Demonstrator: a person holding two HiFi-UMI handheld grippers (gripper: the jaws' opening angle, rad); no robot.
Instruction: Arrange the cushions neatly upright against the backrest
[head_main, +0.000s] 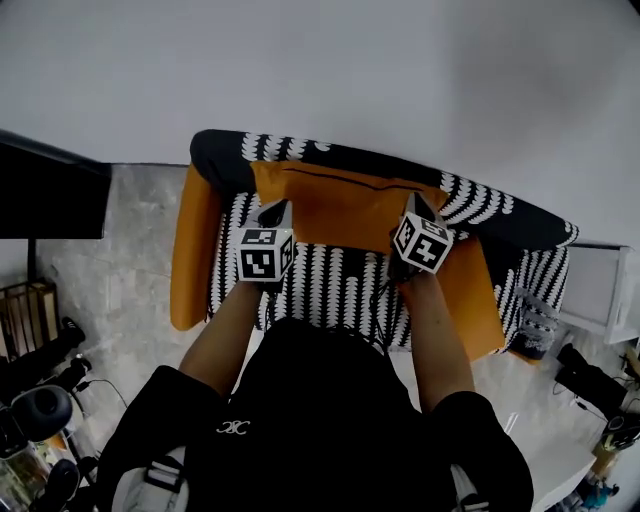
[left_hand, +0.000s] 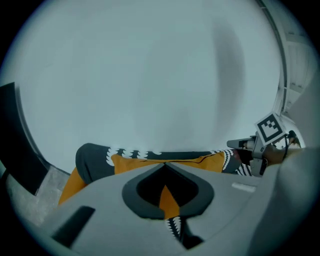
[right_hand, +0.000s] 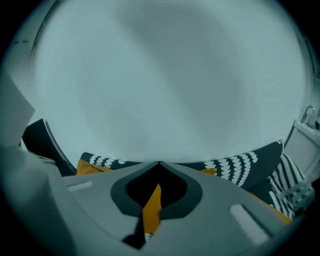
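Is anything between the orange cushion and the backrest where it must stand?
Nothing visible stands between them. The orange cushion is at the backrest, held by the left gripper and right gripper, both shut on its fabric.

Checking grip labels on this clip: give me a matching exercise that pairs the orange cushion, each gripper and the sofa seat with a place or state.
Column one:
1. orange cushion
2. left gripper
3. right gripper
4. sofa seat

Column two:
A. black-and-white patterned
B. shut on the cushion's right end
C. held up in front of the backrest
D. shut on the cushion's left end

Pairs: 1-C, 2-D, 3-B, 4-A.
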